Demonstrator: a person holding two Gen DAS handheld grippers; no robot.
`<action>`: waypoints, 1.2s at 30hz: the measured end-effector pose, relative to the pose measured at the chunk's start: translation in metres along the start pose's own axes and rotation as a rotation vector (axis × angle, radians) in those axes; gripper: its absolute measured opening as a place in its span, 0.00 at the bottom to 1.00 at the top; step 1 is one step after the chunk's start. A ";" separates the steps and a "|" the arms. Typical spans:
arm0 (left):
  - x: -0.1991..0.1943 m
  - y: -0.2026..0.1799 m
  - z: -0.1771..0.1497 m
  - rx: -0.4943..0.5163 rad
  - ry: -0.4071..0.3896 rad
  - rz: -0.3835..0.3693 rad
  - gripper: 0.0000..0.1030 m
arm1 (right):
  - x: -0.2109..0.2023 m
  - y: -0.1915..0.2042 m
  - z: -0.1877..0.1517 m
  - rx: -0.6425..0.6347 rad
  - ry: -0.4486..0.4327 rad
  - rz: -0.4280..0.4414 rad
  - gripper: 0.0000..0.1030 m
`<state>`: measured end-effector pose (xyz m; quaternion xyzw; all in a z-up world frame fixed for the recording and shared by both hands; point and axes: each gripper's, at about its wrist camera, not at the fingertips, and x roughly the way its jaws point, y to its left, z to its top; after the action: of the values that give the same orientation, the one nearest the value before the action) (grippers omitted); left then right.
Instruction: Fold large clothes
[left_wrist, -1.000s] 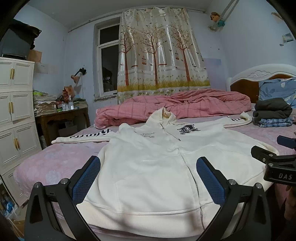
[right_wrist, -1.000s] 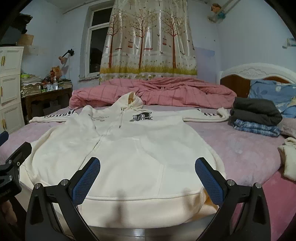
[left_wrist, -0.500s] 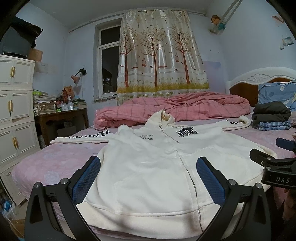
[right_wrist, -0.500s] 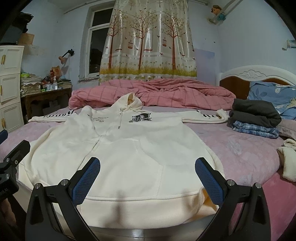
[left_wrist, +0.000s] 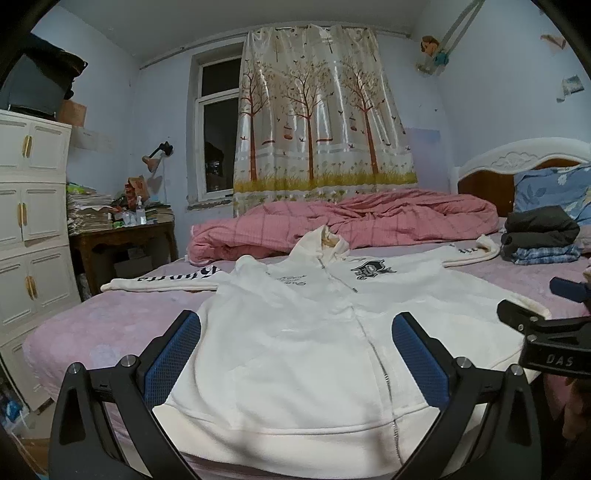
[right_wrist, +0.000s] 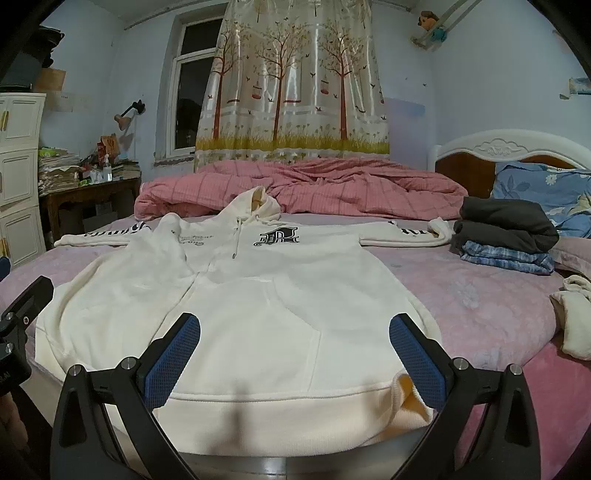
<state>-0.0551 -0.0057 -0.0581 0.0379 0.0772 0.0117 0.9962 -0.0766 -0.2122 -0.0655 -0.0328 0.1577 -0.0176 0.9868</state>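
Note:
A cream zip-up hoodie (left_wrist: 295, 332) (right_wrist: 280, 302) lies flat, front up, on the pink bedsheet (left_wrist: 122, 321) (right_wrist: 476, 295). Both sleeves are spread sideways and the hood points toward the far wall. My left gripper (left_wrist: 295, 350) hovers open over the hem's left half, with nothing between its blue pads. My right gripper (right_wrist: 295, 350) hangs open above the hem's right half, also holding nothing. The right gripper's black finger tip (left_wrist: 517, 317) shows at the right edge of the left wrist view; the left gripper's tip (right_wrist: 29, 299) shows at the left edge of the right wrist view.
A rumpled pink quilt (left_wrist: 351, 221) (right_wrist: 303, 188) lies behind the hoodie. Folded dark and blue clothes (left_wrist: 539, 236) (right_wrist: 506, 232) are stacked at the right, near a blue pillow (right_wrist: 546, 192). A cream garment (right_wrist: 576, 314) lies at the right edge. A white cabinet (left_wrist: 29, 229) and cluttered wooden table (left_wrist: 122, 236) stand left.
Both cameras have tilted or risen slightly, so the hoodie sits a little lower in view. The hoodie has not moved and both grippers stay open.

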 end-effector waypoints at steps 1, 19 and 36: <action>-0.001 0.000 0.000 -0.003 -0.007 -0.004 1.00 | 0.000 0.000 0.000 -0.002 0.001 0.000 1.00; -0.007 -0.009 -0.035 0.011 -0.027 0.051 1.00 | -0.017 -0.001 -0.004 -0.091 0.011 -0.006 1.00; 0.005 -0.015 -0.172 0.365 0.000 0.014 1.00 | 0.017 0.079 -0.136 -0.509 -0.022 -0.006 1.00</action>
<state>-0.0762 -0.0080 -0.2290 0.2185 0.0779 0.0043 0.9727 -0.1013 -0.1426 -0.2050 -0.2809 0.1463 0.0199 0.9483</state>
